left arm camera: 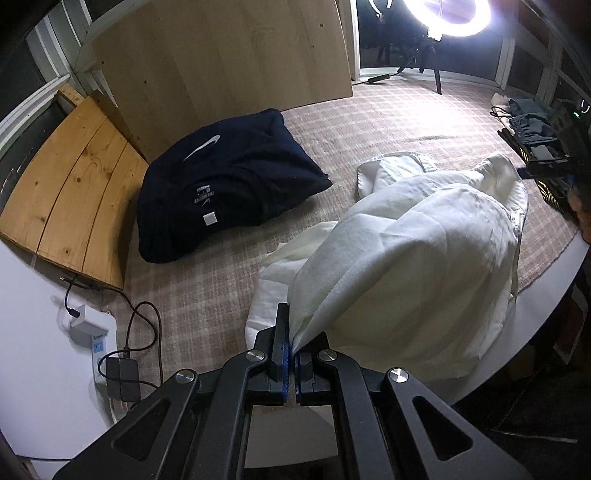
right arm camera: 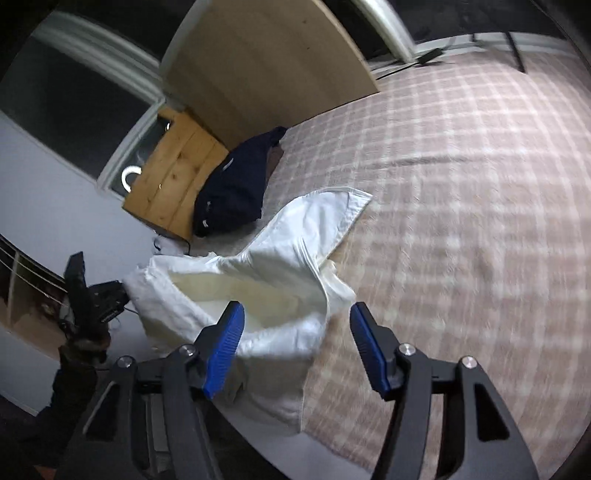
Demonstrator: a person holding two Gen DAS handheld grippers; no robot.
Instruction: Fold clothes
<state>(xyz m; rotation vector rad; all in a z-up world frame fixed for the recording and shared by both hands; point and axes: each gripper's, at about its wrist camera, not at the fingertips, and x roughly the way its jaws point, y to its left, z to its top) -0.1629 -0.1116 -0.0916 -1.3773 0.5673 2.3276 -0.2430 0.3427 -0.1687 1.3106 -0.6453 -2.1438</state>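
Observation:
A white shirt point(left arm camera: 424, 236) lies bunched on the plaid bed cover point(left arm camera: 221, 277), part of it lifted. My left gripper point(left arm camera: 293, 354) is shut on a fold of its fabric at the near edge. In the right wrist view the white shirt point(right arm camera: 266, 266) hangs raised from the left, its collar point(right arm camera: 343, 206) resting on the cover. My right gripper point(right arm camera: 295, 332) stands open just above the shirt's near edge, with nothing pinched between its blue pads point(right arm camera: 225, 343). The left gripper point(right arm camera: 85, 295) shows at the far left, held by a person's hand.
A folded dark navy shirt point(left arm camera: 225, 184) lies at the back left near a wooden headboard point(left arm camera: 221, 62) and a pine board point(left arm camera: 74, 192). A charger with cables point(left arm camera: 122, 376) sits by the bed's left edge. Dark clothes point(left arm camera: 535, 133) are piled far right. A ring light point(left arm camera: 448, 14) glares behind.

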